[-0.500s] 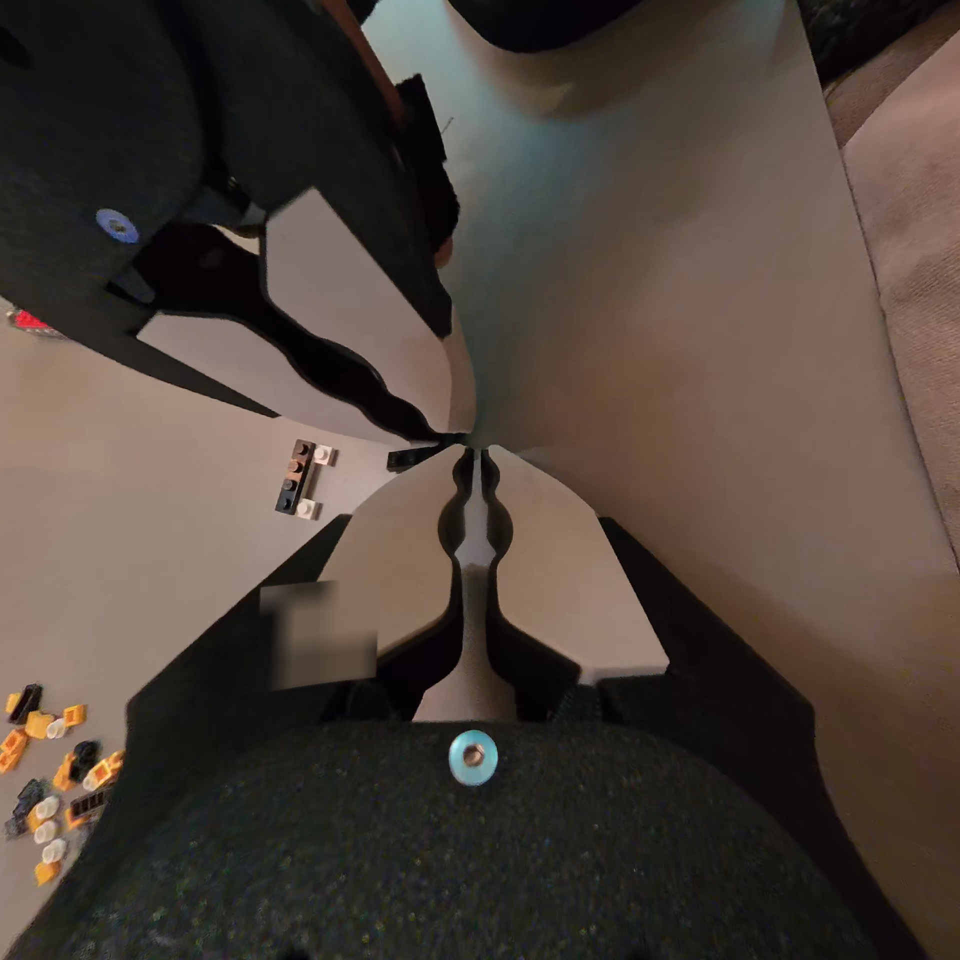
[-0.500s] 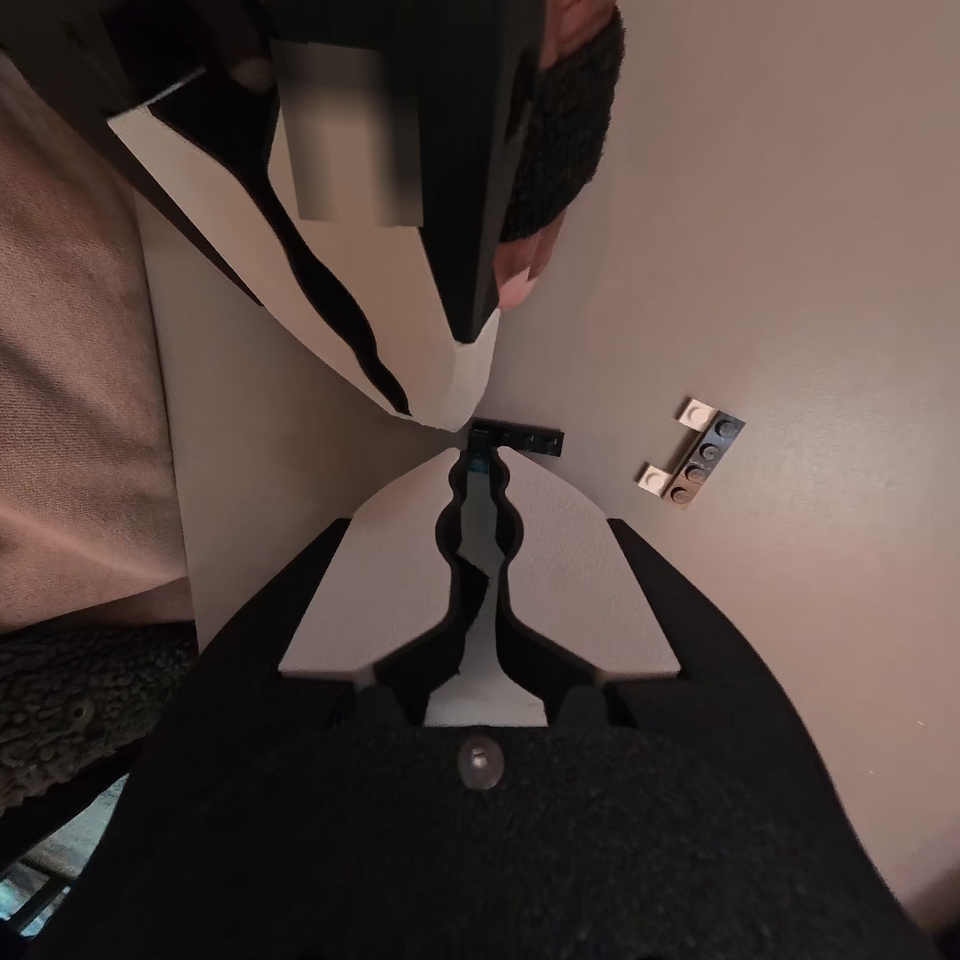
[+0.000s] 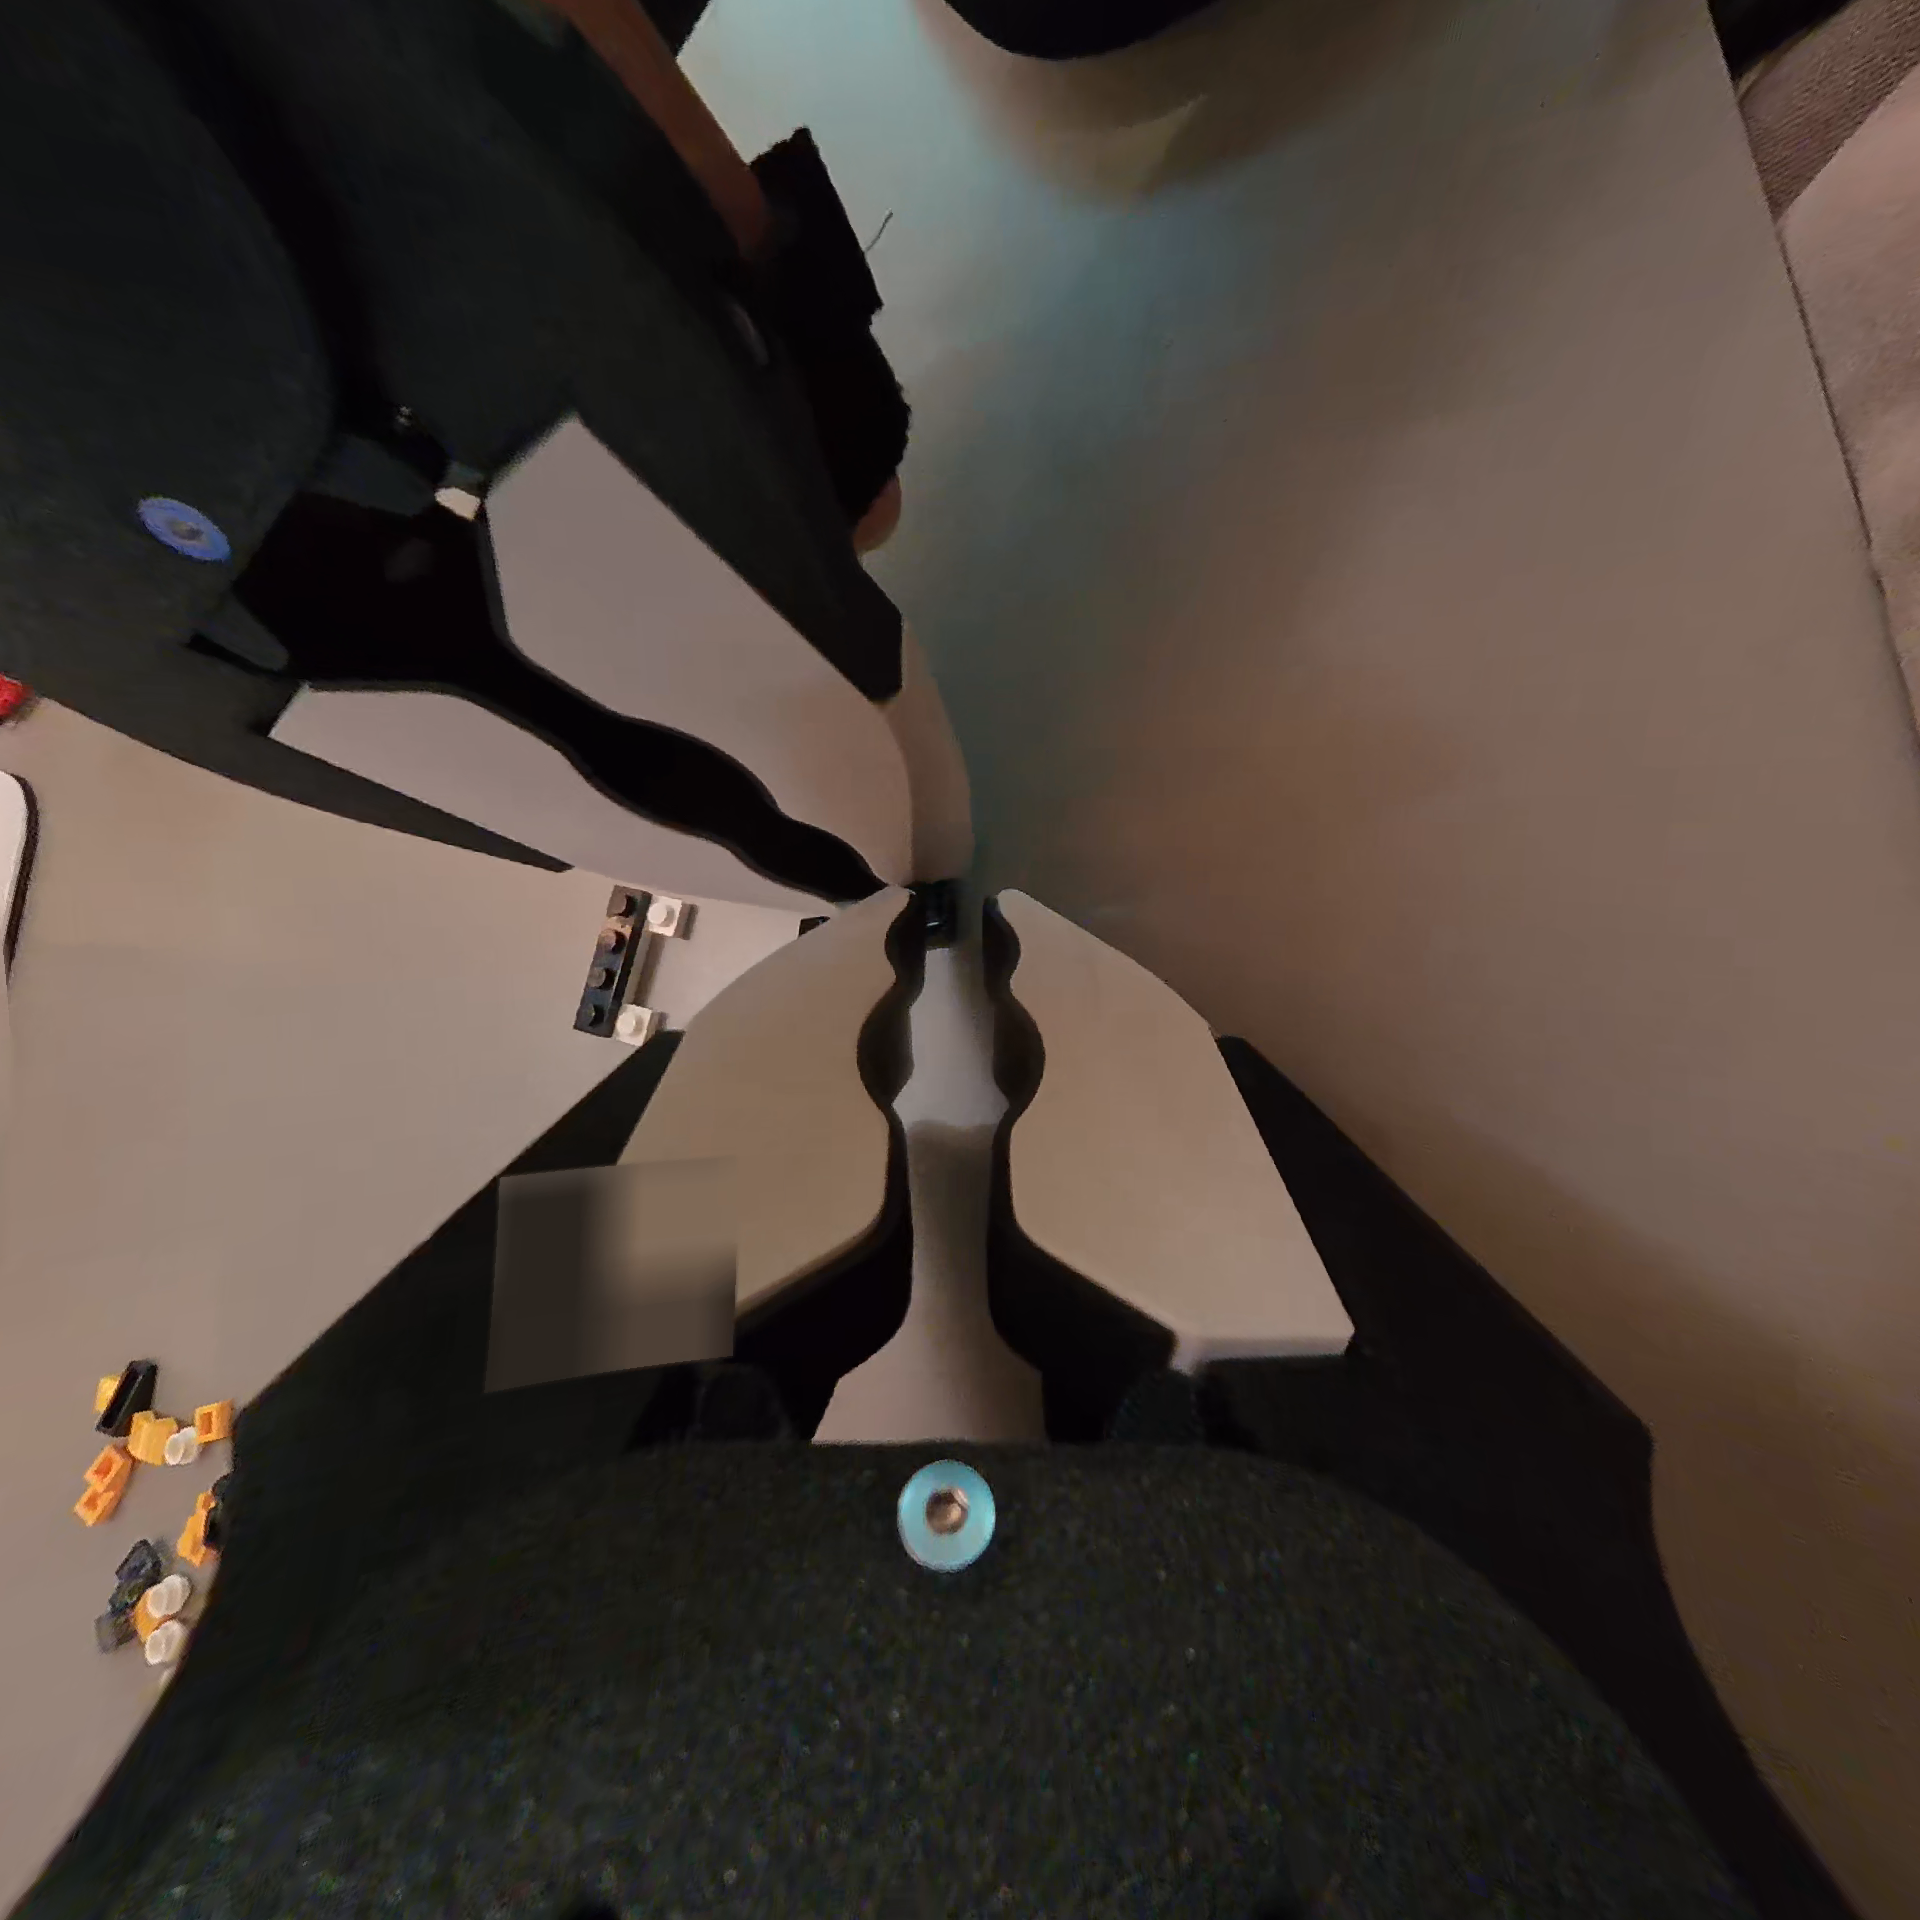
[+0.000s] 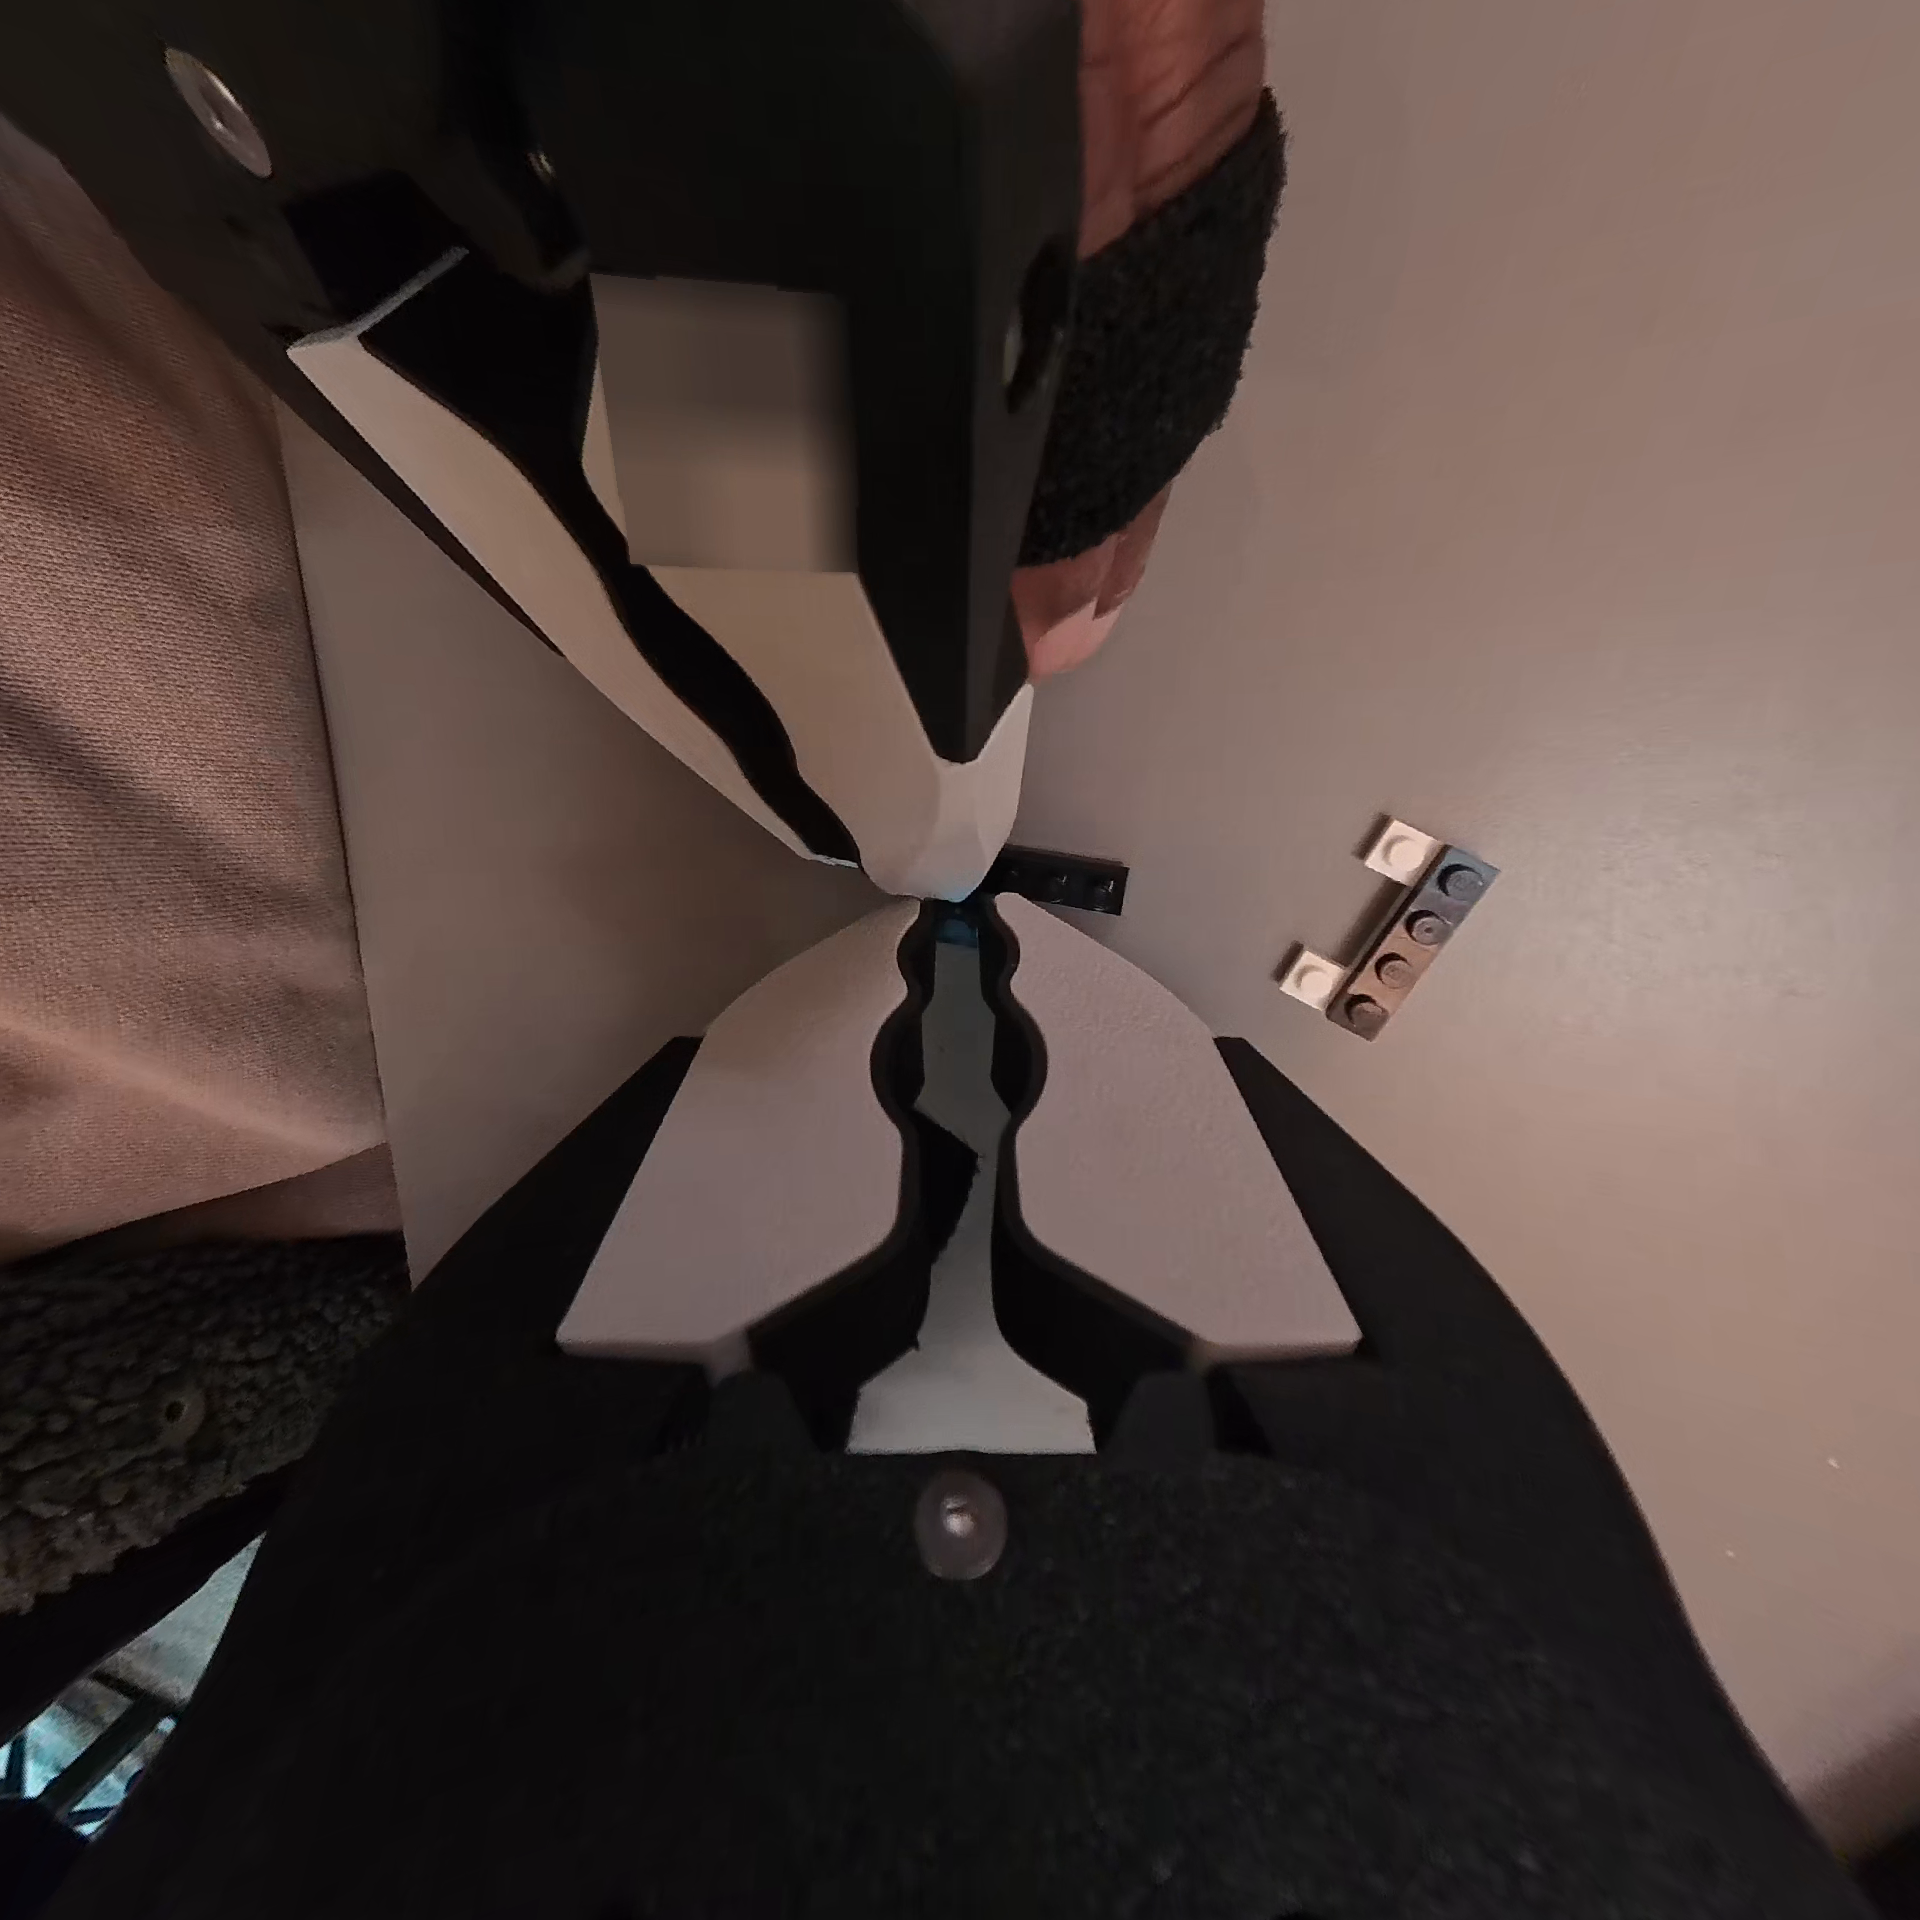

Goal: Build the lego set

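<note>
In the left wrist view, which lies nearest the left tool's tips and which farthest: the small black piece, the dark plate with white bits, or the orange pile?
1. The small black piece, right at the left tool's tips.
2. The dark plate with white bits, on the table to the left of the tips.
3. The orange pile, far off at the lower left edge.

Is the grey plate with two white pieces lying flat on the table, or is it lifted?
Lying flat: the grey plate rests studs-up on the table, with no hand-held gripper touching it.
</note>
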The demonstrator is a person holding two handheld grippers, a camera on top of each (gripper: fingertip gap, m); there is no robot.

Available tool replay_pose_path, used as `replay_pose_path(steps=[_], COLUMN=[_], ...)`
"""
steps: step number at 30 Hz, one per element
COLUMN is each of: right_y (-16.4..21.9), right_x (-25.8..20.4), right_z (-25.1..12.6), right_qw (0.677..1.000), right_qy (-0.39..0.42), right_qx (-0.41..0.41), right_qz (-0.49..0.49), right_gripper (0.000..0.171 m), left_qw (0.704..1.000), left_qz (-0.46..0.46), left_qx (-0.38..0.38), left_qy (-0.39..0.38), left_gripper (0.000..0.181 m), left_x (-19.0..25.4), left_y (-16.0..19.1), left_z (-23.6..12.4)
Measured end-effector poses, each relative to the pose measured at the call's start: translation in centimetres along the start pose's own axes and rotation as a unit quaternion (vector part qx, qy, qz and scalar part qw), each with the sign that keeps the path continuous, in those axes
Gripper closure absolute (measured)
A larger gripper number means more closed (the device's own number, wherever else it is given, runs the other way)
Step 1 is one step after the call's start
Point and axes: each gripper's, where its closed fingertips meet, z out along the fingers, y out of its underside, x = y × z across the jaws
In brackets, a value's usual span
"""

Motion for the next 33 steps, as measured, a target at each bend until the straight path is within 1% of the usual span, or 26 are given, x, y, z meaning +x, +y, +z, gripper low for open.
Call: replay_pose_path(steps=[21, 27, 29, 32, 33], right_y=[-0.04, -0.04, -0.07, 0.02, 0.04], right_x=[0.01, -0.1, -0.04, 0.11, 0.01], right_z=[-0.11, -0.05, -0.04, -0.12, -0.16], right_qw=[1.0, 1.0, 1.0, 1.0, 1.0], right_qy=[-0.001, -0.001, 0.003, 0.008, 0.006], right_qx=[-0.003, 0.002, 0.008, 0.009, 0.013], right_qz=[-0.001, -0.006, -0.008, -0.01, -0.011], right_gripper=[0.163, 0.163, 0.163, 0.163, 0.163], left_qw=[1.0, 1.0, 1.0, 1.0, 1.0], left_qz=[0.008, -0.016, -0.027, -0.016, -0.022], left_qx=[-0.007, 0.005, 0.003, 0.005, 0.005], left_qy=[-0.023, -0.009, 0.013, -0.001, 0.006], left_gripper=[0.181, 0.181, 0.181, 0.181, 0.181], left_x=[-0.26, -0.13, 0.5, 0.16, 0.16], left_y=[0.11, 0.0, 0.27, 0.29, 0.41], left_z=[0.01, 0.0, 0.27, 0.24, 0.13])
